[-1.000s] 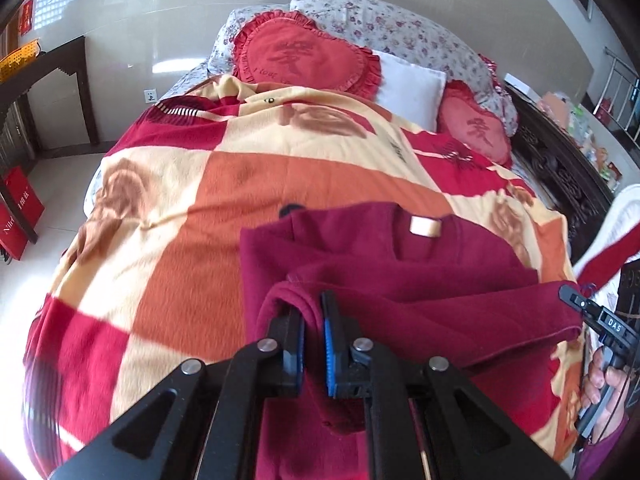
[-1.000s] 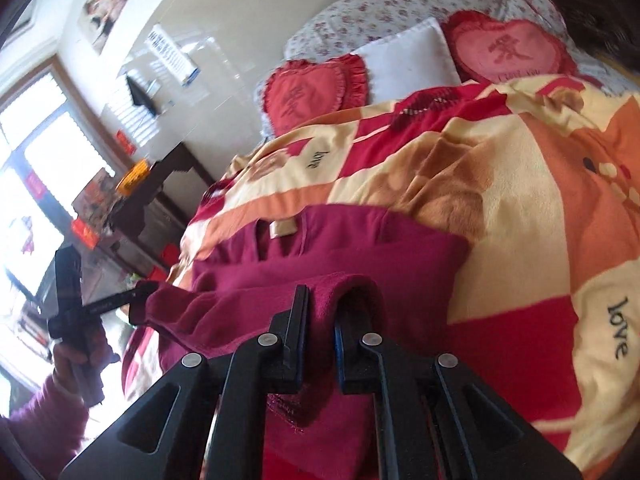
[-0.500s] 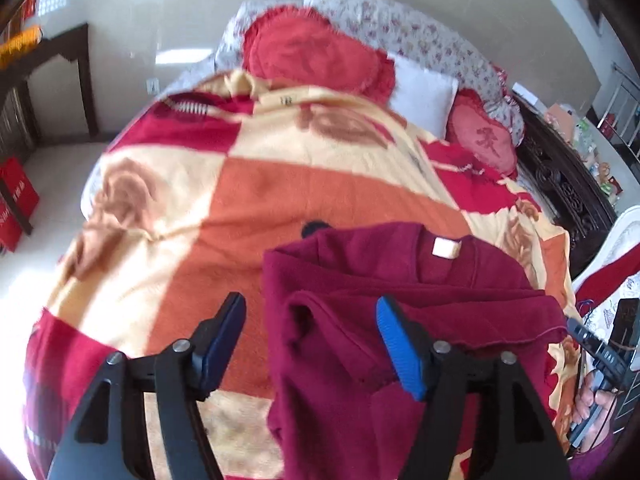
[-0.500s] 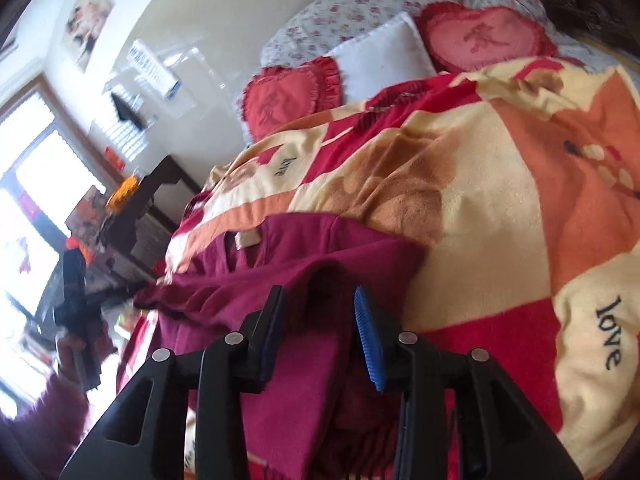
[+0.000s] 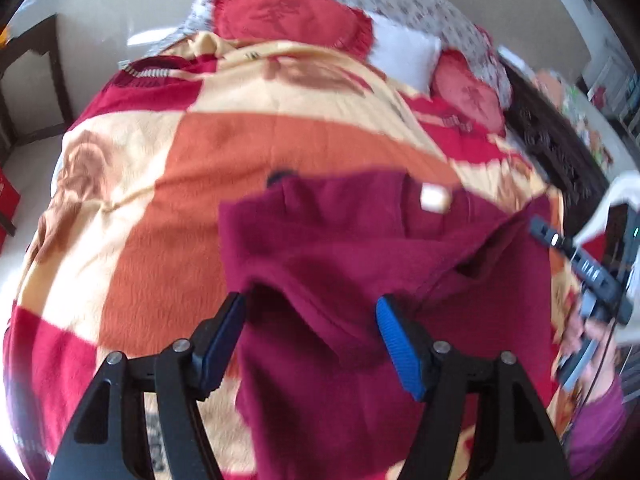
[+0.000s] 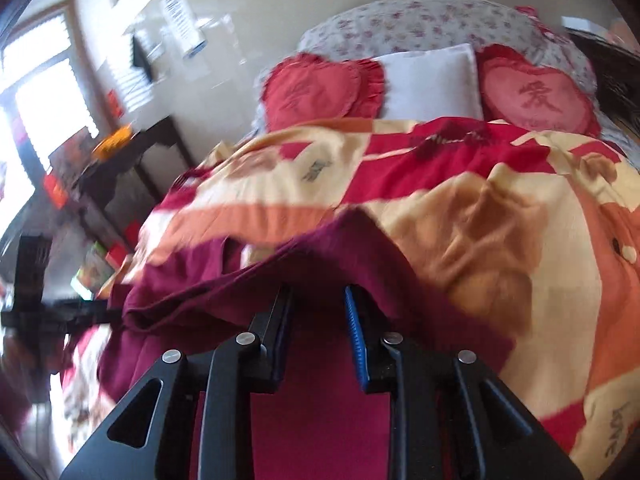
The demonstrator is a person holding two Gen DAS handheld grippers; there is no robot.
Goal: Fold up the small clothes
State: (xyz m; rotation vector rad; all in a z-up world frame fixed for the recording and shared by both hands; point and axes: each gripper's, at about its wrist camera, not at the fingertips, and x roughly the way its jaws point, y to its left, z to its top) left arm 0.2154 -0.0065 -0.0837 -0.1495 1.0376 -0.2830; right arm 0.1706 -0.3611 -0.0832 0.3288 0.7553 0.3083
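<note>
Left wrist view: maroon garment (image 5: 360,264) lies partly folded on checked blanket (image 5: 168,168), white neck label (image 5: 434,199) showing; left gripper (image 5: 308,328) spread wide over near fold, pads clear of cloth, nothing held; right gripper (image 5: 576,264) at far right edge in hand (image 5: 588,340). Right wrist view: right gripper (image 6: 318,312) jaws just closing, narrow gap left, hem draped past tips, grip not clear.

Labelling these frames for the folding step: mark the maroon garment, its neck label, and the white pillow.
maroon garment (image 5: 344,256): left wrist view, on the folded upper layer.
neck label (image 5: 434,199): left wrist view, middle of the pale tag at the collar.
white pillow (image 6: 432,82): right wrist view, centre of its face.
</note>
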